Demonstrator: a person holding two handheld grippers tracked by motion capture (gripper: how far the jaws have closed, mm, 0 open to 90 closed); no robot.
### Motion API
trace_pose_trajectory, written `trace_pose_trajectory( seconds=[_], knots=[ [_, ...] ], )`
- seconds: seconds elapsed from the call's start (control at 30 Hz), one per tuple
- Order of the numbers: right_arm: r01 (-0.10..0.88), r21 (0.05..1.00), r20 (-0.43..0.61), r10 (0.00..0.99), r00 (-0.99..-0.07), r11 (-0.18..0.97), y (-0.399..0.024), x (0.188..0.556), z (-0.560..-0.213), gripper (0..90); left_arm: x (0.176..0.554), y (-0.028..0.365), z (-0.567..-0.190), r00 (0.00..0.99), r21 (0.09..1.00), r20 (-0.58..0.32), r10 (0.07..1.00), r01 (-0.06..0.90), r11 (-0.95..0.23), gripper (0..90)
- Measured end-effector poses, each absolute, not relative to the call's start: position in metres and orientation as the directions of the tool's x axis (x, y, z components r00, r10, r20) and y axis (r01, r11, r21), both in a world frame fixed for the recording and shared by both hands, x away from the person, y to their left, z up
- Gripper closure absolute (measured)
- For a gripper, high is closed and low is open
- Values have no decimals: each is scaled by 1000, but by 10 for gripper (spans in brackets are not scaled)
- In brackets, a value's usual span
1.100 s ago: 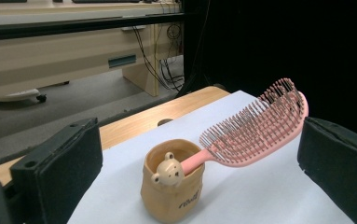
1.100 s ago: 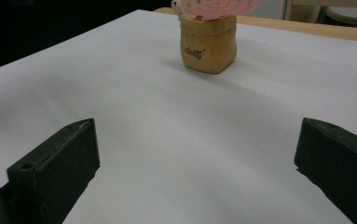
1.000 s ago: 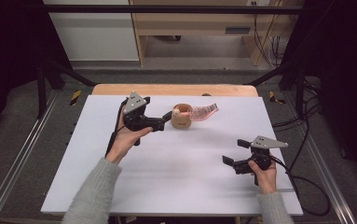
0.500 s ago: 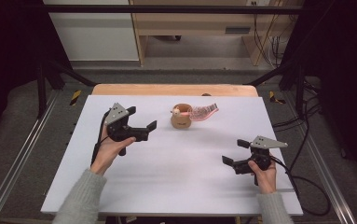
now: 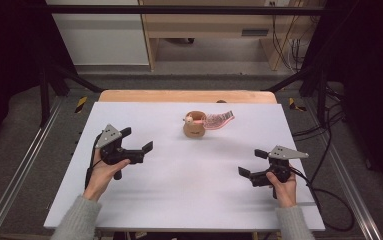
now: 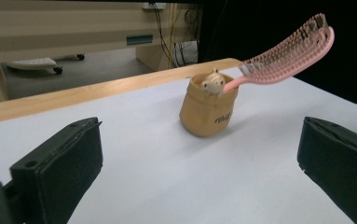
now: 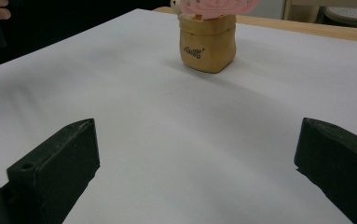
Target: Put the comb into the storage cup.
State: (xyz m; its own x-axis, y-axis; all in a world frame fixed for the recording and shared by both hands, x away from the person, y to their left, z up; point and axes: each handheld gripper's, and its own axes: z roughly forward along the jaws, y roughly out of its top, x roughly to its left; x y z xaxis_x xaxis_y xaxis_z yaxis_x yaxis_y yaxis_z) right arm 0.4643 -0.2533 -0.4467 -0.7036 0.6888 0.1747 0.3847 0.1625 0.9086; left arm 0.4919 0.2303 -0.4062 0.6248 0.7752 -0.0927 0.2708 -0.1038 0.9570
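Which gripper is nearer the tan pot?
Left. The left gripper sits just left of the tan pot, slightly nearer the person; the right gripper is farther off, toward the near right.

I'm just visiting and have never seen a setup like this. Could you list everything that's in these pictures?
Table: one, white top with a wooden far edge, centre of the high view.
Pouch: one, tan, soft-sided with small dark lettering, upright near the table's far middle.
Hairbrush: one, pink, handle end in the pouch, bristled head sticking out and leaning over its rim.
Small figure: one, cream, at the pouch's rim; too small to identify.
Furniture: wooden, beyond the table, with cables beside it.
Left gripper: one, black, jaws apart, held over the table's left side.
Right gripper: one, black, jaws apart, at the table's right.
Hands: two, grey sleeves, each holding a gripper.
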Motion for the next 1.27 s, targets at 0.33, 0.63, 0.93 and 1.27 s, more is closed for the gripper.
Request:
trace_pose_trajectory(
  seconds=[0.33, 0.63, 0.93, 1.27],
  knots=[
    [386, 907, 173, 688, -704, 167, -253, 464, -447, 4, 476, 259, -427, 599, 950, -111, 793, 298, -92, 1],
    [387, 906, 171, 691, -703, 170, -253, 464, -448, 4, 468, 277, -443, 579, 939, -116, 807, 329, -101, 4],
    [388, 907, 174, 691, -702, 165, -254, 464, -449, 4, 460, 288, -455, 569, 931, -118, 814, 348, -109, 4],
    [393, 903, 175, 690, -702, 171, -254, 464, -452, 4, 460, 293, -461, 561, 925, -111, 820, 361, -122, 4]
  ],
)
